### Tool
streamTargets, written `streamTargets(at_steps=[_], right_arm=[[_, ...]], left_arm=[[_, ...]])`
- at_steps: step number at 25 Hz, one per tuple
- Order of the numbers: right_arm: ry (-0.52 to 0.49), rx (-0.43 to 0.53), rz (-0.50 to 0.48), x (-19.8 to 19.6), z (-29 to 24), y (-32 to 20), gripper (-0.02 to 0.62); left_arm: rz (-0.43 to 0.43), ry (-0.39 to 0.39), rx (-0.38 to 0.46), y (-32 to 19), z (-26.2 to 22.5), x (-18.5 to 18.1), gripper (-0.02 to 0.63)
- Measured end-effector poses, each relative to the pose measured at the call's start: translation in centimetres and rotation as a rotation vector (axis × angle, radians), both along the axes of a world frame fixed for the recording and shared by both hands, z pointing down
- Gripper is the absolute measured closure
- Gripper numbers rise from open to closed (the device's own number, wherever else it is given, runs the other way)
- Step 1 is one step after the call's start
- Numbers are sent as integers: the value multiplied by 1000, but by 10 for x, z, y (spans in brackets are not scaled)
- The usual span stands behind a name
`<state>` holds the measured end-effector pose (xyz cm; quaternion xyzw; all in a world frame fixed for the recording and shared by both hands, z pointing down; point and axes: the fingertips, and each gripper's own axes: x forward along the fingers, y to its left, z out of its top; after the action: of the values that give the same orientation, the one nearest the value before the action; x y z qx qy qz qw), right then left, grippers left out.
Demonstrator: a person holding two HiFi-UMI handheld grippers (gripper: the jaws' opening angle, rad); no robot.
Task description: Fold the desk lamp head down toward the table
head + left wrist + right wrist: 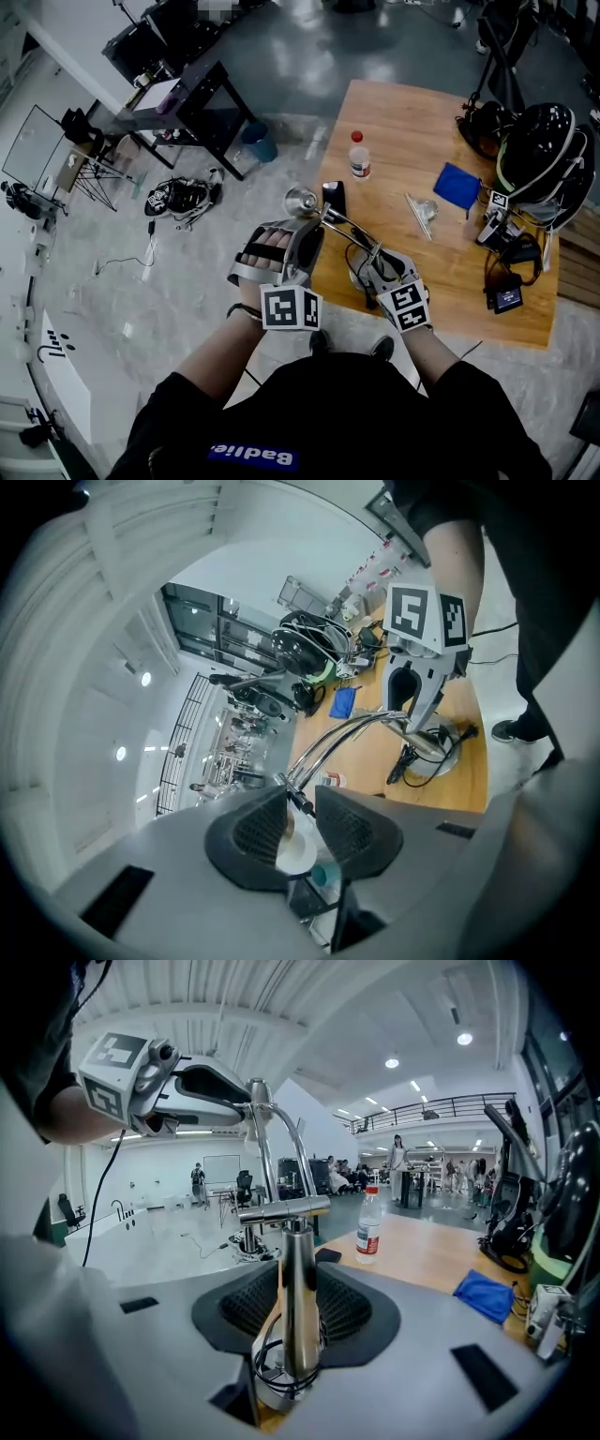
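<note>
A chrome desk lamp stands near the front left corner of the wooden table [403, 112]. Its round head [300, 200] reaches out past the table's left edge on a curved double arm [349, 228]. My left gripper [307, 228] is at the head. In the left gripper view the pale head [298, 853] lies between the pads of that gripper [300, 827], and no firm pinch shows. My right gripper [377, 265] is low at the lamp's foot. Its jaws [298, 1309] stand open around the upright post [298, 1260], with a gap on each side. A black cable coils on the base [279, 1393].
A water bottle [359, 156] and a black phone [334, 195] lie behind the lamp. A blue cloth [457, 185] is mid-table. Helmets and headsets [544, 150] and a small screen device [506, 298] crowd the right edge. A black cart [187, 103] and a blue bin [260, 142] stand on the floor at left.
</note>
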<state>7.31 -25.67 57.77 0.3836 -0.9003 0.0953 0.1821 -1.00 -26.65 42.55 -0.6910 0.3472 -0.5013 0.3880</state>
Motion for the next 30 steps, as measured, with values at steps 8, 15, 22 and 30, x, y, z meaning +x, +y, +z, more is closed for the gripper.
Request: streamTargets(at_steps=[8, 15, 22, 30], right_arm=[[-32, 15, 5, -1, -2, -2, 480], [-37, 3, 19, 0, -3, -2, 480], [-21, -7, 27, 0, -1, -3, 480], [13, -30, 39, -2, -4, -2, 480]], left_arm=[[-9, 74, -9, -1, 2, -4, 518], [-63, 187, -69, -9, 22, -21, 518], [-85, 369, -121, -18, 55, -37, 518], [-125, 534, -240, -23, 105, -48, 515]])
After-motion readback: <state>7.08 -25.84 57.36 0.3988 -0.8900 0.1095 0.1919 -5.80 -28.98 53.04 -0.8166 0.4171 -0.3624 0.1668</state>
